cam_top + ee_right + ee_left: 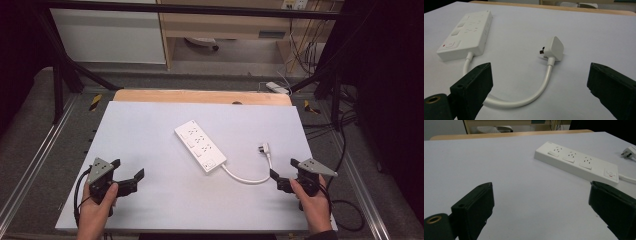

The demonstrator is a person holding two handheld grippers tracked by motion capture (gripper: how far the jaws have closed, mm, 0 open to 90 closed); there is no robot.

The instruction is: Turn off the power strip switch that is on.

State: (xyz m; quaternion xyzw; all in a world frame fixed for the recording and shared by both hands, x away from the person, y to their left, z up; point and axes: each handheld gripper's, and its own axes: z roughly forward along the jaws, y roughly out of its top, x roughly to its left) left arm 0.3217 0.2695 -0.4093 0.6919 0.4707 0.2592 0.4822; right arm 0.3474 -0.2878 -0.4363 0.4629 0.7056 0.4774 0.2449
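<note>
A white power strip [200, 145] lies diagonally at the middle of the white tabletop [145, 125]. Its short white cable [247, 179] loops to a white plug [264, 148] lying unplugged to the right. My left gripper [127, 170] rests near the front left, open and empty. From it the strip [576, 161] lies ahead to the right and the plug [630, 152] at the far right edge. My right gripper [284, 169] sits at the front right, open. Between its wide jaws lie the cable [541, 90] and, just ahead, the plug [555, 48]; the strip [466, 30] lies to the left.
A wooden strip [200, 96] borders the table's far edge. Black frame poles [60, 75] stand at both back corners. On the floor beyond lie another white power strip [277, 87] and tangled cables [305, 55]. The right gripper's black cable [350, 210] hangs off the table's right side.
</note>
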